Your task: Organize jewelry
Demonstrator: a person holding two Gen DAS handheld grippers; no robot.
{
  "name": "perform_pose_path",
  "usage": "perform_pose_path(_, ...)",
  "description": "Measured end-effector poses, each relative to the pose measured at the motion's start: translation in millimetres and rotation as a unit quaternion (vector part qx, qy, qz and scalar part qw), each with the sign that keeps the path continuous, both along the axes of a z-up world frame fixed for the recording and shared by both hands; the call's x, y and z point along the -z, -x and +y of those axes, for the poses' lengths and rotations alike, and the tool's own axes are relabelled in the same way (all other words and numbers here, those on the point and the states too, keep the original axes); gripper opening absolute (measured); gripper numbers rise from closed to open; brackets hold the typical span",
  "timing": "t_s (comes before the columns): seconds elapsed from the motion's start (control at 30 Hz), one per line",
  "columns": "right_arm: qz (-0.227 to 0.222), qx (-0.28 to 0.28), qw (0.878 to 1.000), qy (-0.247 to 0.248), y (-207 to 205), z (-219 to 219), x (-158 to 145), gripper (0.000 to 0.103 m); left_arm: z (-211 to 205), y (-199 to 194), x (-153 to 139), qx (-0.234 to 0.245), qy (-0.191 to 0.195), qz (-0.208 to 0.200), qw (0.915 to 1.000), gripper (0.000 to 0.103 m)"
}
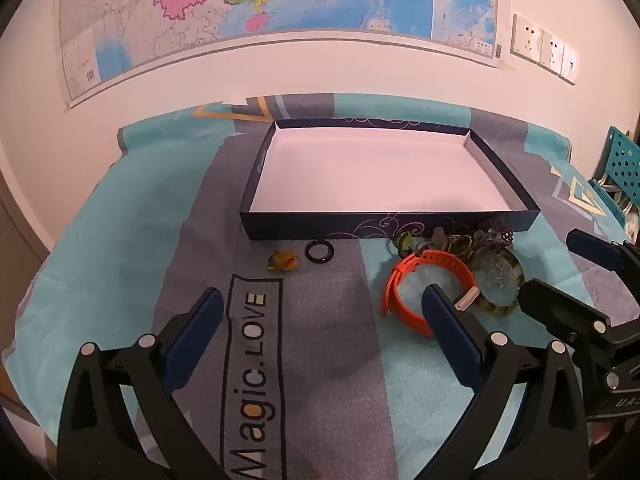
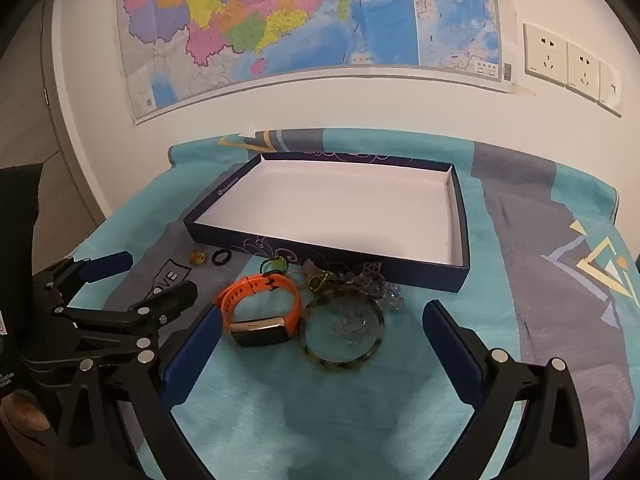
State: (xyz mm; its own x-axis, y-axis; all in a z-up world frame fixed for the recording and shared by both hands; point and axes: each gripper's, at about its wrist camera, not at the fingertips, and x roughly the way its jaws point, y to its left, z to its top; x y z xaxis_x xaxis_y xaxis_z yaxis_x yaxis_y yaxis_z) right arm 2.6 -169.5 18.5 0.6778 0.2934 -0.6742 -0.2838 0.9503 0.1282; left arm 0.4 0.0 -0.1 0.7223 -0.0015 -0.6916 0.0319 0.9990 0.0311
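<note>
**Left wrist view: both tongs wide above the jewelry, box bare**

Left wrist camera looks along the left tongs [image 1: 320, 312], whose blue-padded fingers stand spread as far apart as they go with nothing between them. They hover over the patterned cloth [image 1: 120, 240] that covers the worktop, above the printed words "Magic.LOVE". Just past the right-hand finger lies the orange watch [image 1: 424, 280], its strap curled in a loop. Beside it sits a mottled bangle [image 1: 500, 280], and behind both, against the front wall of the shallow dark box [image 1: 360, 228], is a small heap of beaded pieces [image 1: 480, 240] (too tangled to tell apart). A black ring [image 1: 319, 252] and a small amber piece [image 1: 280, 261] lie apart to the left, near the box front.

From the right wrist camera, the right tongs [image 2: 320, 324] are likewise wide and hold nothing; the watch [image 2: 260, 312] and bangle [image 2: 342, 332] lie on the cloth between and ahead of their fingers, untouched. The box [image 2: 320, 248] shows a plain white floor. A map [image 2: 280, 20] hangs on the wall behind, with sockets [image 2: 560, 60] to its right.
</note>
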Motion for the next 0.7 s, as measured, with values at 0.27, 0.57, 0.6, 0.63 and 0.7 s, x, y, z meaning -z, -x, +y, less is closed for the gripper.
perform_pose_path(0.27,0.005,0.001,1.0,-0.007,-1.8,-0.6,2.3,0.097,-9.1,-0.9,-1.6,-0.003,-0.011,-0.005,0.9999,0.098)
perform_pose_path(0.57,0.006,0.0,1.0,-0.009,-1.7,0.0,3.1,0.097,-0.8,3.0,-0.9,-0.001,-0.001,-0.006,1.0,0.098)
perform_pose_path(0.6,0.006,0.0,1.0,-0.009,-1.4,0.0,2.9,0.097,-1.1,3.3,-0.8,-0.001,-0.001,-0.006,1.0,0.098)
perform_pose_path(0.63,0.007,-0.001,1.0,-0.01,-2.1,0.0,2.7,0.097,-0.9,3.3,-1.0,-0.001,-0.001,-0.006,1.0,0.098)
perform_pose_path(0.7,0.007,-0.001,1.0,-0.009,-1.9,0.3,3.1,0.097,-0.9,3.3,-0.9,0.0,0.0,-0.005,1.0,0.098)
